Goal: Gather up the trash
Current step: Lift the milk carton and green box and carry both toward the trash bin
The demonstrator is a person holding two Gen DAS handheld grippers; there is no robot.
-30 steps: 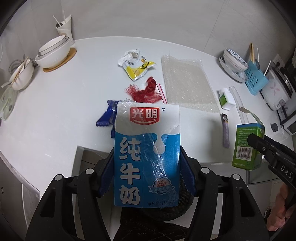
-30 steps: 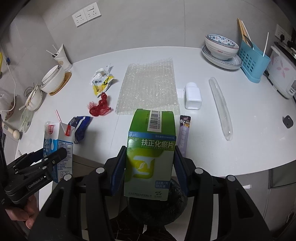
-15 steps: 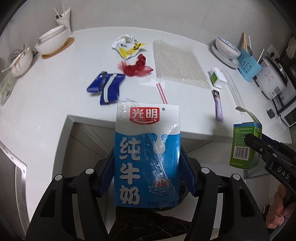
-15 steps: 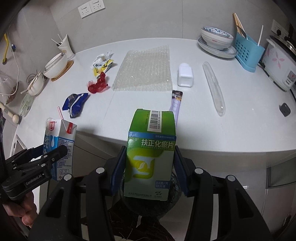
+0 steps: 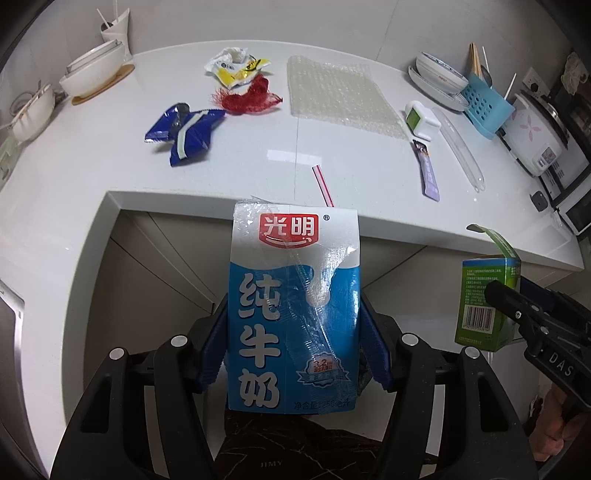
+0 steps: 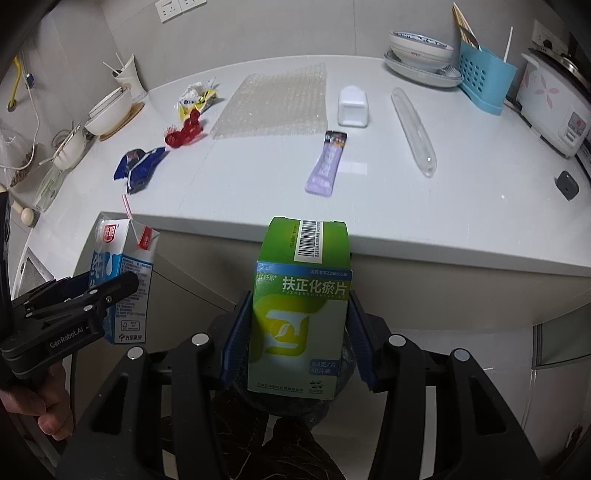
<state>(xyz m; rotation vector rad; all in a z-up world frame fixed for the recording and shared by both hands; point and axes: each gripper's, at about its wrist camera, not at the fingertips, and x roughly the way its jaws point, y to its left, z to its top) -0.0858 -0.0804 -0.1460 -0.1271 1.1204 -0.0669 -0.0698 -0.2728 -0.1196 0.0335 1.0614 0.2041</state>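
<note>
Beyond counter edge (image 5: 229,201): milk carton (image 5: 293,314)

A home kitchen: a white worktop (image 6: 424,206) with cabinet doors beneath runs ahead of the tongs. At its far right stand a flowered rice cooker (image 6: 554,107), a blue cutlery drainer (image 6: 485,79) and stacked bowls (image 6: 421,50); far left, more bowls (image 5: 94,75); wall sockets (image 6: 181,6) above.
</note>
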